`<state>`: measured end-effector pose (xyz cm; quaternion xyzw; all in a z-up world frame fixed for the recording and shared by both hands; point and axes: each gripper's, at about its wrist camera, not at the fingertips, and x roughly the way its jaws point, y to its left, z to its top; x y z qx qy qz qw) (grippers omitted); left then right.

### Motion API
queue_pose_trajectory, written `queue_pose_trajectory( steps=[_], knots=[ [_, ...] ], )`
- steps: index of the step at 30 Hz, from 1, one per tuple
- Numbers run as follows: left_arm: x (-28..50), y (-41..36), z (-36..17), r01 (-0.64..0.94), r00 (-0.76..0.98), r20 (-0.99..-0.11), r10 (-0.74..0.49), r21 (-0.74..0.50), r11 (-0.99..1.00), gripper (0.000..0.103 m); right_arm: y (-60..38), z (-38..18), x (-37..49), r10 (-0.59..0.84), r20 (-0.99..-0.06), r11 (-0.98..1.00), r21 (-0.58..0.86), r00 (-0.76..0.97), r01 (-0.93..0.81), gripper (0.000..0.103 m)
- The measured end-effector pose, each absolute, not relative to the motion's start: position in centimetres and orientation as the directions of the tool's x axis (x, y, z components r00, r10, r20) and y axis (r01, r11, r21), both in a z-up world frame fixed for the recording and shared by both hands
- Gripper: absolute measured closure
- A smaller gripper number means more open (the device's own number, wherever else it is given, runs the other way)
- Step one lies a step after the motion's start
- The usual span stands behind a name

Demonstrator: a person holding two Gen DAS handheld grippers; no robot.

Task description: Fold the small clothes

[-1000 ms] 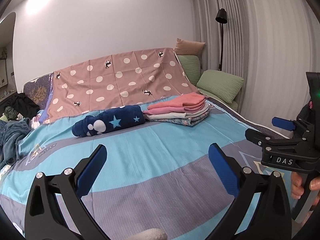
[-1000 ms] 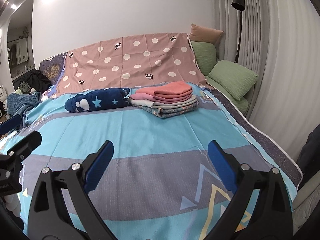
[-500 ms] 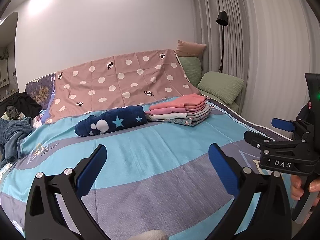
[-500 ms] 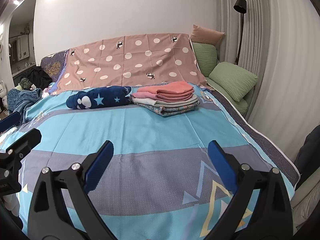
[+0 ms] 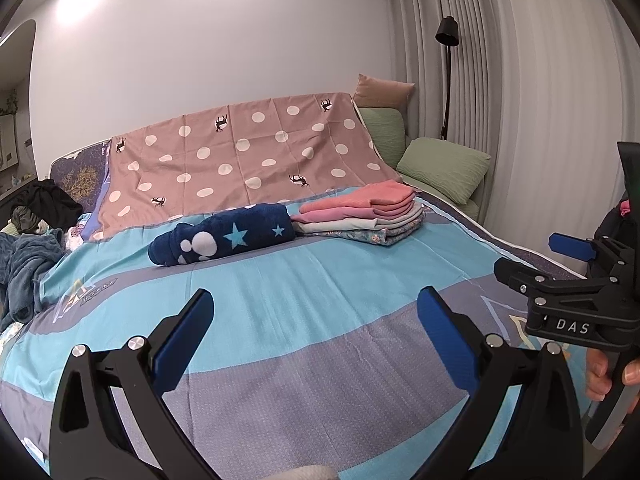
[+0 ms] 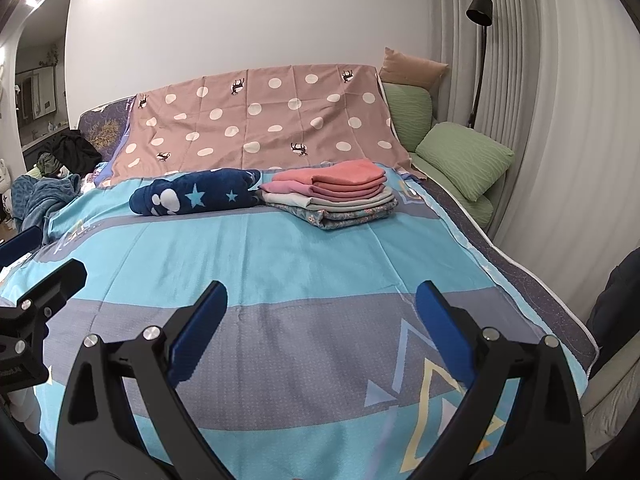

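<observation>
At frame centre, on the bedspread [image 5: 320, 280]: rolled blanket [image 5: 224, 240] to the left, stack of folded clothes [image 5: 360, 216] just beside on the right. Behind both, dotted sheet [image 5: 240, 156]. Upper right, pillows [image 5: 444, 168] and floor lamp [image 5: 448, 60].

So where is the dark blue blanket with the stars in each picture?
Left wrist view: the blue star blanket lies rolled left of centre, halfway up the picture.
Right wrist view: the blanket lies further left and higher up.
Shared landmark: the folded clothes stack sits just right of it in both.
</observation>
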<state>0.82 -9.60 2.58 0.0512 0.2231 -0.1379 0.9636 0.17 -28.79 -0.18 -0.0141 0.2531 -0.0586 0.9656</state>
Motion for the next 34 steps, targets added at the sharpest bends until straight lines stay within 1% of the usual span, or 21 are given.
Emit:
queue_pose_trajectory(
  steps=[34],
  knots=[
    [1.3, -9.7, 1.2, 0.279, 0.852, -0.475, -0.221, 0.055, 0.959, 0.001, -29.3, -1.3, 1.1, -0.117, -0.517, 0.993, -0.046, 0.848, 0.109, 0.006]
  ],
)
